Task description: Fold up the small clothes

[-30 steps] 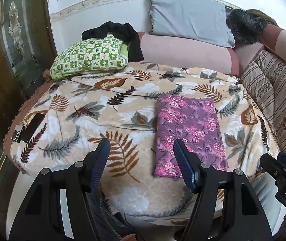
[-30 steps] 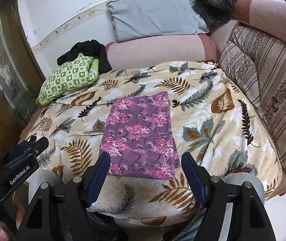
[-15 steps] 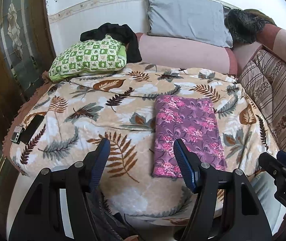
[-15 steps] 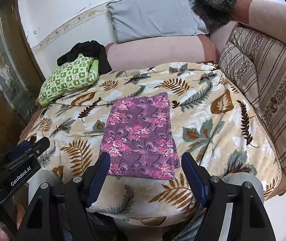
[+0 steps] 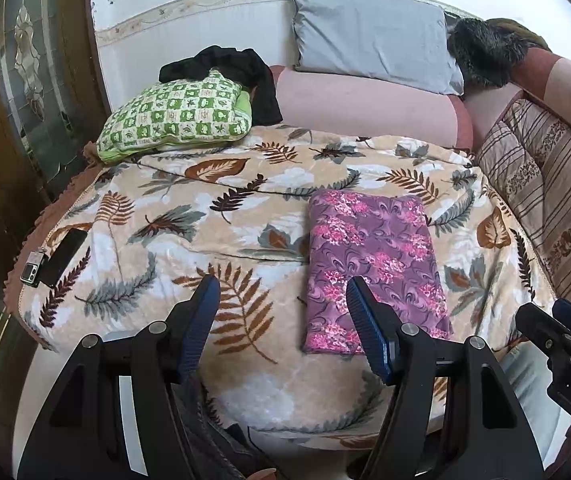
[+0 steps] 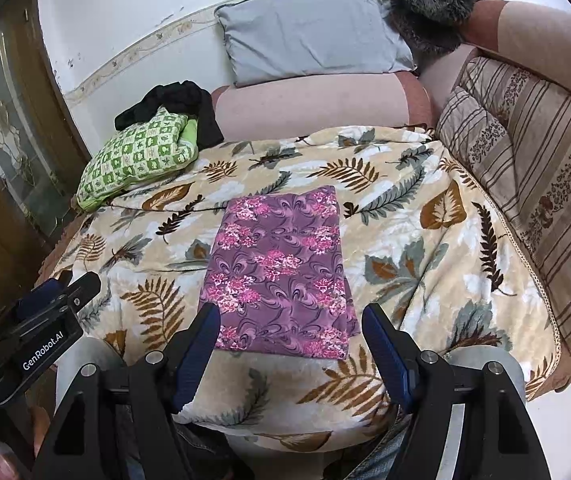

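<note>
A purple cloth with pink flowers lies folded into a flat rectangle on the leaf-patterned blanket; it also shows in the right wrist view. My left gripper is open and empty, held above the blanket's near edge, just left of the cloth's near end. My right gripper is open and empty, held over the cloth's near edge without touching it. Each gripper shows at the edge of the other's view.
A green checked pillow with a black garment behind it lies at the far left. A grey pillow leans on the pink bolster. A striped cushion lines the right. A phone lies at the blanket's left edge.
Both grippers have drawn back slightly from the bed; the cloth lies unmoved and both grippers stay open.
</note>
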The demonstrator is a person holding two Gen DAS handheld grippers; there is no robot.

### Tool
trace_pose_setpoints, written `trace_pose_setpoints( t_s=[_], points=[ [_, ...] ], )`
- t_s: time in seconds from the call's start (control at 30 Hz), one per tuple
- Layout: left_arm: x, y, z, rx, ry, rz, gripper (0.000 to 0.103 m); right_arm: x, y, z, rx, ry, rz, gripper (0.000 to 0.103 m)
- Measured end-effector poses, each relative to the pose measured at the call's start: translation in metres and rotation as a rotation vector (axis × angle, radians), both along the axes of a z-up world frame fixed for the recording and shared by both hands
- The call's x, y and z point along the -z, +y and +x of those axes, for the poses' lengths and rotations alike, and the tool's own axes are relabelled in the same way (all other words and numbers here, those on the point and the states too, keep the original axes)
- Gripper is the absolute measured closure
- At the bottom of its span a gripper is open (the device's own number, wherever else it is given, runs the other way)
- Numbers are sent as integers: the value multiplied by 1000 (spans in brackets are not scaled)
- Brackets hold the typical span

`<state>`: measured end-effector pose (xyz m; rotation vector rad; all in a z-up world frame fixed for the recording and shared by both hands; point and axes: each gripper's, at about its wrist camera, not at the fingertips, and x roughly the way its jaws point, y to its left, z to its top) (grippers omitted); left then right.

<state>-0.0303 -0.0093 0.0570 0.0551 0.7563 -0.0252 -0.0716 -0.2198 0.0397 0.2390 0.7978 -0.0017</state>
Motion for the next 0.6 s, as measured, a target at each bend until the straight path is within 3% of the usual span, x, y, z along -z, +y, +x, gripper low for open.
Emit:
trace_pose_setpoints(
  t_s=[0.6],
  points=[
    [1,1,1,23,-6,-3,37,0,-1,1,-2,2,0,32]
  ],
)
